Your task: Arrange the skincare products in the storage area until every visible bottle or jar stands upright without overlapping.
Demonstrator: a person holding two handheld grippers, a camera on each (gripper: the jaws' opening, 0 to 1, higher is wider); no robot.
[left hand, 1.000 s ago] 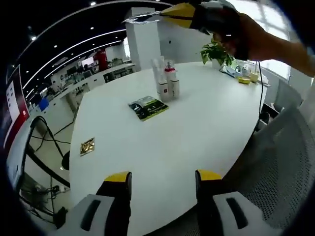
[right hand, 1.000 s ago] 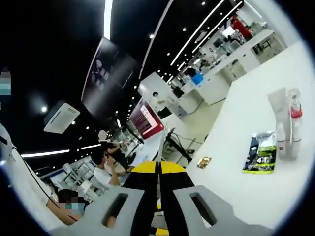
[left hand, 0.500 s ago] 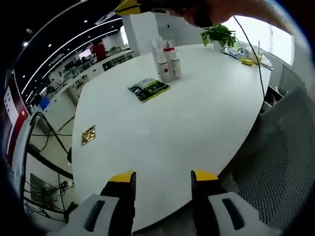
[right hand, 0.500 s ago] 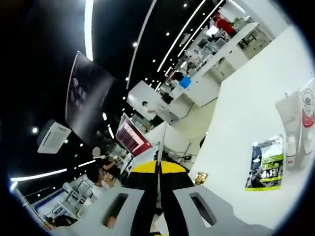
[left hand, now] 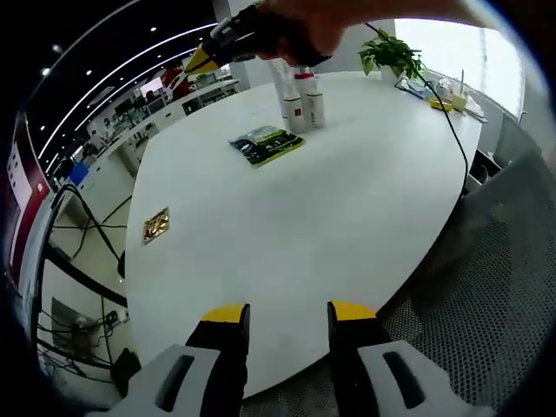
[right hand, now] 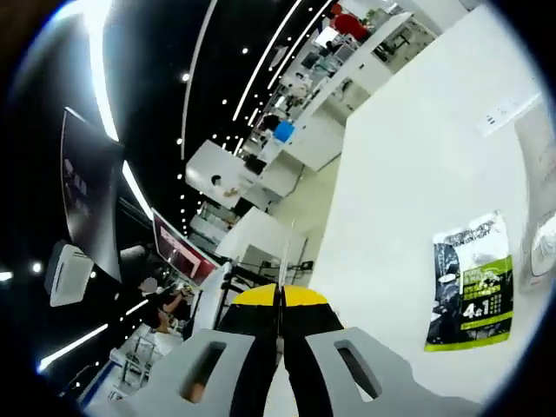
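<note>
Upper centre: upright bottles (left hand: 298,100), likely light, slick; grip mid-body. Left gripper (left hand: 287,316) open; right gripper (right hand: 280,300) pinching thin foil.

White round table (left hand: 347,208), green-and-black sachet (left hand: 268,145) with white lettering, white bottles (left hand: 302,102) with red caps near the table's far edge, small gold plate (left hand: 155,224) by its left edge, yellow-tipped grey left gripper (left hand: 288,314), green potted plant (left hand: 391,54)

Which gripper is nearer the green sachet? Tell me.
Right. The right gripper hangs above the table just beyond the green sachet; the left gripper sits back at the table's near edge.
</note>
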